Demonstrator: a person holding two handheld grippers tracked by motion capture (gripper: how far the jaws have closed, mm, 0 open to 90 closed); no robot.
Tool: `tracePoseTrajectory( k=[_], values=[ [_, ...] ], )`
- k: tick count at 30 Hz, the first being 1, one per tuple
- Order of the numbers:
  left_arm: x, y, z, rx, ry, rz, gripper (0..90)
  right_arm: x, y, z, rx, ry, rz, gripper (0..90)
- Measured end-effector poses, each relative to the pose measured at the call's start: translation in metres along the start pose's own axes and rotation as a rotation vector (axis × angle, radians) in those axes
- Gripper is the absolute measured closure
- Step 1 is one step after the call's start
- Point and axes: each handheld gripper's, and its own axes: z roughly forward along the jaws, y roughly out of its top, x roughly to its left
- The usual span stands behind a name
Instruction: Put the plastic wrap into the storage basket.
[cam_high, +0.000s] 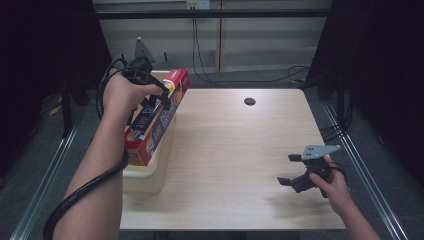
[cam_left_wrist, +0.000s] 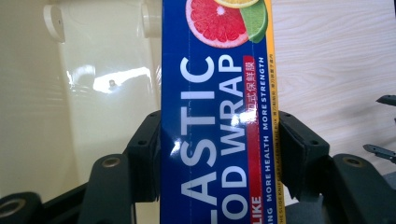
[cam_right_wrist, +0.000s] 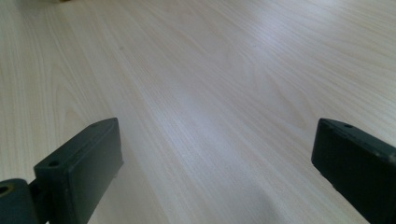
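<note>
Left gripper (cam_high: 159, 91): jaws clamped on the wrap box (cam_left_wrist: 217, 121), one on each long side, box held tilted over the cream bin (cam_high: 145, 175) at the tabletop's (cam_high: 235, 150) left edge. Right gripper (cam_high: 292, 170): jaws released, empty, low over bare tabletop.

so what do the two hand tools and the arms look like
Both tools are black, each with two blocky jaws that have screw holes in their sides. The left tool trails a thick black cable that loops under the forearm, and a grey three-cornered plate stands on top of it. The right tool carries a similar grey plate dotted with small holes. Both forearms are bare, with no sleeves in sight.
</note>
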Motion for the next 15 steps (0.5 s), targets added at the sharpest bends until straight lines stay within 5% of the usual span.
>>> tracePoseTrajectory(
  k=[15],
  values=[
    [0.003, -0.003, -0.021, -0.030, 0.026, -0.010, 41.4, 0.000, 0.000, -0.002, -0.002, 0.003, 0.013, 1.7]
  ],
)
